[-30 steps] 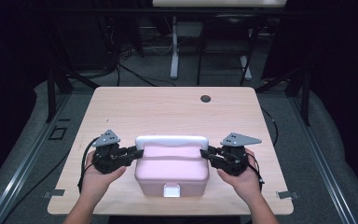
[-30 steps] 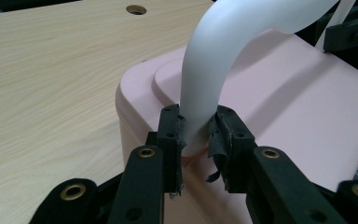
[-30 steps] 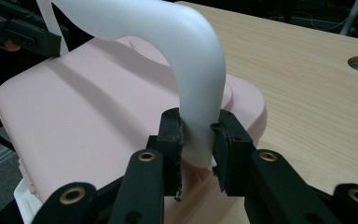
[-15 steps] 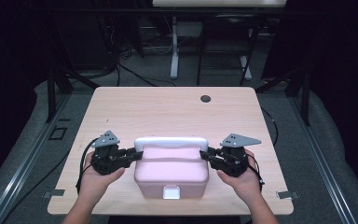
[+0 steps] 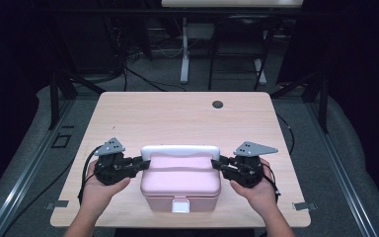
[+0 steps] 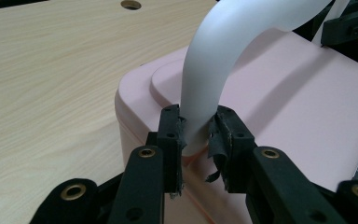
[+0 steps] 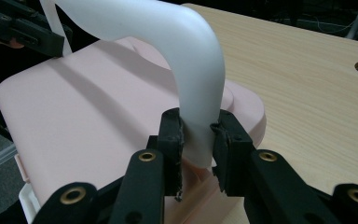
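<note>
A pink lidded box (image 5: 180, 181) stands near the table's front edge, its white latch (image 5: 179, 206) facing the person. A white carry handle (image 5: 180, 150) arches over its far side. My left gripper (image 5: 141, 164) is shut on the handle's left end (image 6: 199, 116), close to where it meets the pink lid (image 6: 284, 93). My right gripper (image 5: 218, 164) is shut on the handle's right end (image 7: 198, 121) the same way, above the lid (image 7: 84, 116). Each gripper view shows the opposite gripper at the far end of the handle.
The light wooden table (image 5: 177, 118) stretches away behind the box, with a round cable hole (image 5: 217, 104) near its far edge. Dark floor, cables and table legs lie beyond. The person's hands hold the grippers at both sides of the box.
</note>
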### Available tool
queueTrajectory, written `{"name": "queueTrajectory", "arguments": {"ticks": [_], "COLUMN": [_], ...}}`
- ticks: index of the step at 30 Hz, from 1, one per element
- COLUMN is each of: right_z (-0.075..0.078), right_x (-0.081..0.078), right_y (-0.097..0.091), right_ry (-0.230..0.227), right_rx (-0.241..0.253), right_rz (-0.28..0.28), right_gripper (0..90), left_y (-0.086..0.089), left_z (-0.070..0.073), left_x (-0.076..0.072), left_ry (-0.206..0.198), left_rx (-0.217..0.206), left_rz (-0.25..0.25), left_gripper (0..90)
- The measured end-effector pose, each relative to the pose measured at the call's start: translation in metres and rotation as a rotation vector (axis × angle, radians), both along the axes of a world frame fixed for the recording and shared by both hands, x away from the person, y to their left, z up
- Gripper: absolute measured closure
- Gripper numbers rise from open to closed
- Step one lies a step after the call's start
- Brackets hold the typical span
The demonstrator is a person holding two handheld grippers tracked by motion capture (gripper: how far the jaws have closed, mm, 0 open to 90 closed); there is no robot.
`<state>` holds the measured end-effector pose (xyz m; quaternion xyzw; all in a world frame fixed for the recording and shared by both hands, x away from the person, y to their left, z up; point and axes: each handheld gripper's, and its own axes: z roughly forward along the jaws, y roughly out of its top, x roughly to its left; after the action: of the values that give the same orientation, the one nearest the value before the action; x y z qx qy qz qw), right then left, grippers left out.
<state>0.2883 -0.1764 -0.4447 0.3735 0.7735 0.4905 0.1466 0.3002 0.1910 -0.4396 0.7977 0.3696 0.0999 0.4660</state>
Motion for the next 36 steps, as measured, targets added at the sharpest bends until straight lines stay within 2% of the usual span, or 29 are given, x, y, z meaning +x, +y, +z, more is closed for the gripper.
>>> {"name": "queueTrajectory", "arguments": {"ticks": [2,7,15,28,36], "right_z": [0.001,0.004,0.009,0.011,0.011], "right_x": [0.000,0.000,0.003,0.004,0.005], "right_y": [0.000,-0.001,-0.001,-0.002,-0.002], "right_ry": [0.000,-0.010,-0.016,-0.017,-0.009], "right_rx": [0.005,0.022,0.045,0.060,0.060], "right_rz": [-0.001,-0.001,-0.005,-0.009,-0.009], "right_gripper": [73.6,73.7,73.7,73.8,73.9], "left_y": [0.001,0.003,0.004,0.005,0.006], "left_z": [0.002,0.003,0.008,0.008,0.008], "left_x": [-0.001,0.001,0.002,0.003,0.000], "left_ry": [0.000,-0.005,-0.024,-0.033,-0.024], "left_rx": [-0.002,-0.041,-0.063,-0.072,-0.072], "left_rz": [-0.003,0.003,0.015,0.019,0.021], "left_gripper": [73.5,73.5,73.5,73.3,72.0]}}
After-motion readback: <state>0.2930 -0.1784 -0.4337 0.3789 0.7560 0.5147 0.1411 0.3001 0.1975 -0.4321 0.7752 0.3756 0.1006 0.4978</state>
